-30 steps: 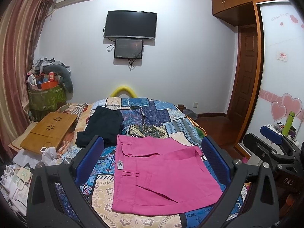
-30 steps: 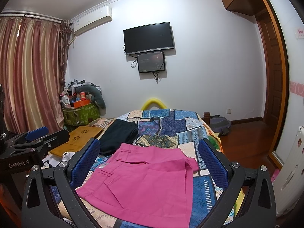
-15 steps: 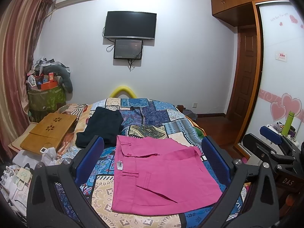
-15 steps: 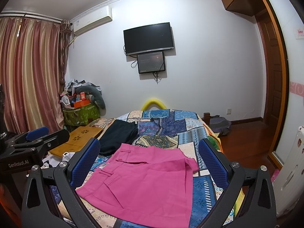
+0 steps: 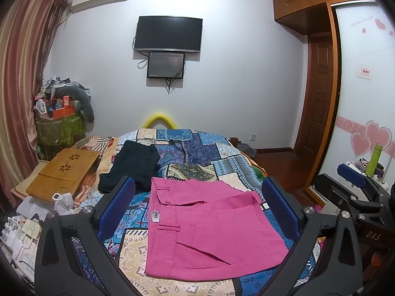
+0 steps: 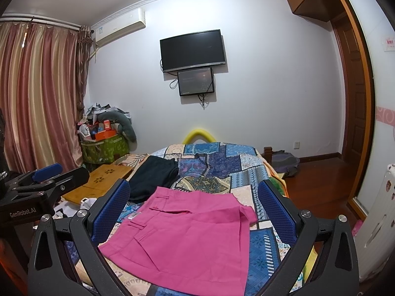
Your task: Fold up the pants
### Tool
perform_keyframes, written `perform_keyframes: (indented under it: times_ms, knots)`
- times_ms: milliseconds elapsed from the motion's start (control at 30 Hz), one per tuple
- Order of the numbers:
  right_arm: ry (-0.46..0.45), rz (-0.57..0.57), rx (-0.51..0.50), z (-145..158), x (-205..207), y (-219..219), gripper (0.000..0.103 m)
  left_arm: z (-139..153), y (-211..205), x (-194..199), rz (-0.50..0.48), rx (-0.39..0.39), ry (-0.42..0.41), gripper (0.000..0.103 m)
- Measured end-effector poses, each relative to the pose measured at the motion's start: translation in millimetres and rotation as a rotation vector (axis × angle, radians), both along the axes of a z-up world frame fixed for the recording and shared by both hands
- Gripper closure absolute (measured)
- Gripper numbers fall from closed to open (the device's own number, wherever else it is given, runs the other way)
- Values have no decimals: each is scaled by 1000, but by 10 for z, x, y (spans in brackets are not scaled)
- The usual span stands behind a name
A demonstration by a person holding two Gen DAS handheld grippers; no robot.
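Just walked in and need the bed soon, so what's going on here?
A person holds a gripper in each hand over the bed, folding pants. The pink pants lie folded into a compact rectangle on the patchwork quilt, and dark pants lie folded farther back. Both the left gripper and the right gripper hover above the pink pants with jaws wide open, holding nothing.
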State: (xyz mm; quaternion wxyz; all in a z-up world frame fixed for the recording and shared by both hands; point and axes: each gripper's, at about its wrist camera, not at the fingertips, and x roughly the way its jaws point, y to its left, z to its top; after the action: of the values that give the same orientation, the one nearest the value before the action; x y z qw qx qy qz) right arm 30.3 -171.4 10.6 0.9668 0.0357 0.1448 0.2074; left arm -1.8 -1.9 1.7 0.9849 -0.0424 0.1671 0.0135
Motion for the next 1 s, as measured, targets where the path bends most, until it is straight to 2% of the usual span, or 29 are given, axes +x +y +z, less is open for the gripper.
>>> perform_keyframes:
  times_ms: [333,467,600,700,867,967,1000]
  knots:
    - [11,2,-6,0,51,-5,0,13,23,40,6,-5,8,0]
    - [24,7,-12,-56,156,-2,0,-38,52,153,-35,-20,25,0]
    - [63,14,-50,-188,363,36,0,-158,133,394,-18,-7,67,0]
    - [112,26,-85,-347,592,40,0,-288,236,640,8,5,113,0]
    - [250,44,-132,-735,1081,-27,0,-607,499,1209,7,4,272,0]
    - [334,51,-146,-949,1339,-100,4,-830,653,1517,11,15,367,0]
    - [354,52,-148,-985,1398,-121,5,-901,696,1606,10,22,399,4]
